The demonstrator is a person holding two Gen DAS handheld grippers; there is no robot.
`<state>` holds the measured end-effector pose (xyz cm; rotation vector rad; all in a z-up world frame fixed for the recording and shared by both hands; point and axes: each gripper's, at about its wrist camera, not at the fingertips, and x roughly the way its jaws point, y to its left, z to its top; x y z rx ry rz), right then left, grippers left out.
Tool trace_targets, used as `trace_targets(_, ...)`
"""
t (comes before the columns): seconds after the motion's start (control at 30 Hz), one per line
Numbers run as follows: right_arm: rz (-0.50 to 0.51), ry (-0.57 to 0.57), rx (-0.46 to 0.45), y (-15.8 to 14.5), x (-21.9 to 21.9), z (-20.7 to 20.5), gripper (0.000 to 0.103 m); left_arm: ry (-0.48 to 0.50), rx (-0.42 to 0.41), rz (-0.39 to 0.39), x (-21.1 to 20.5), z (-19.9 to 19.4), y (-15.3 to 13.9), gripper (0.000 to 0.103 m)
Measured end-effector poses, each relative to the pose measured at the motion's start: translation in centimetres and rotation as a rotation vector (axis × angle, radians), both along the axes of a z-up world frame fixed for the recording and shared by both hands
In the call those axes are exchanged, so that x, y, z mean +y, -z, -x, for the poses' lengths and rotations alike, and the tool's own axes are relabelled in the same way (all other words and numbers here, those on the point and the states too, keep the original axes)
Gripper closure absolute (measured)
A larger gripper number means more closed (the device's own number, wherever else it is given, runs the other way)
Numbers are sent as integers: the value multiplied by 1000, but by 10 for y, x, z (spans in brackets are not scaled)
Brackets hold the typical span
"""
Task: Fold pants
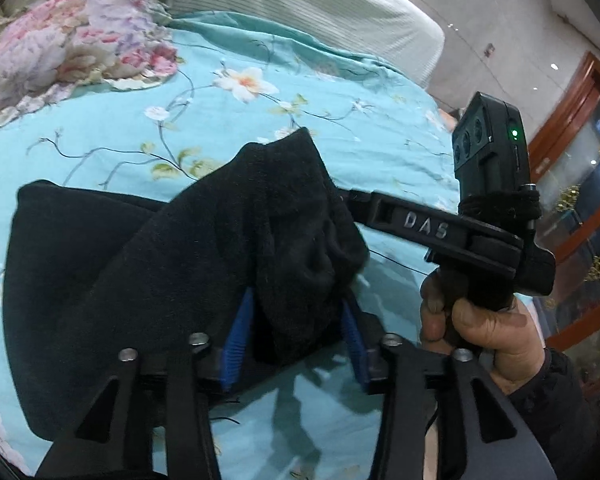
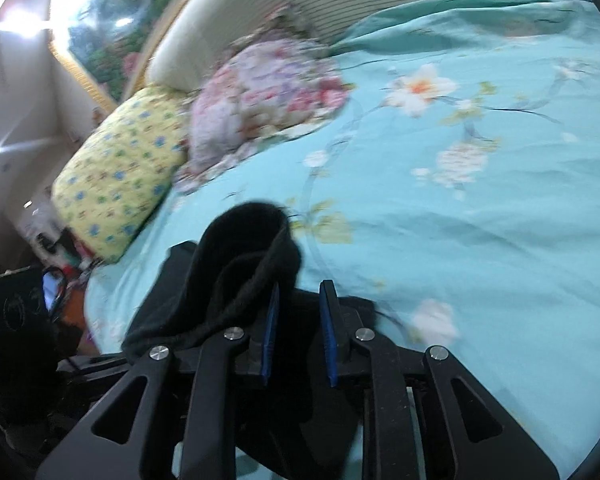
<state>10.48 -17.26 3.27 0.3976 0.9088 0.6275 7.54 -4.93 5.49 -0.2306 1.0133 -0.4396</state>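
Lying on the turquoise floral bed cover, the black fleece pants are gripped between the left hand-held gripper pads. The right hand-held gripper stands narrowly parted, fabric draped left of it; grip cannot be told.

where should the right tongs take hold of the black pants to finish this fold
Grip the raised cuff-like end of the black pants, coming from the right side along the bed. That end bunches into a thick hump above the blue floral bedspread, just left of the right tongs, whose blue pads show a gap with no cloth clearly between them. The left tongs already straddle another fold.
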Motion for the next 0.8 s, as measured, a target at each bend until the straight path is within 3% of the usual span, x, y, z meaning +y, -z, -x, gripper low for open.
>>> trace_targets(0.07,1,46,-4,-3,-10,3,74,12,-2,11,0,3,-2,48)
trace_targets(0.1,13,81,-4,-4,-16,6,61,17,-4,16,1,4,-4,47)
trace_targets(0.13,16,106,-8,-6,-21,8,56,21,-7,22,2,6,-6,45)
trace_targets(0.27,10,164,-9,-12,-36,17,49,23,-32,44,9,18,-17,35)
trace_targets(0.4,-20,190,-21,-21,-42,29,29,4,-56,58,22,27,-26,32)
trace_targets(0.8,-11,188,-13,-29,-17,54,24,-149,-39,88,80,30,-25,32)
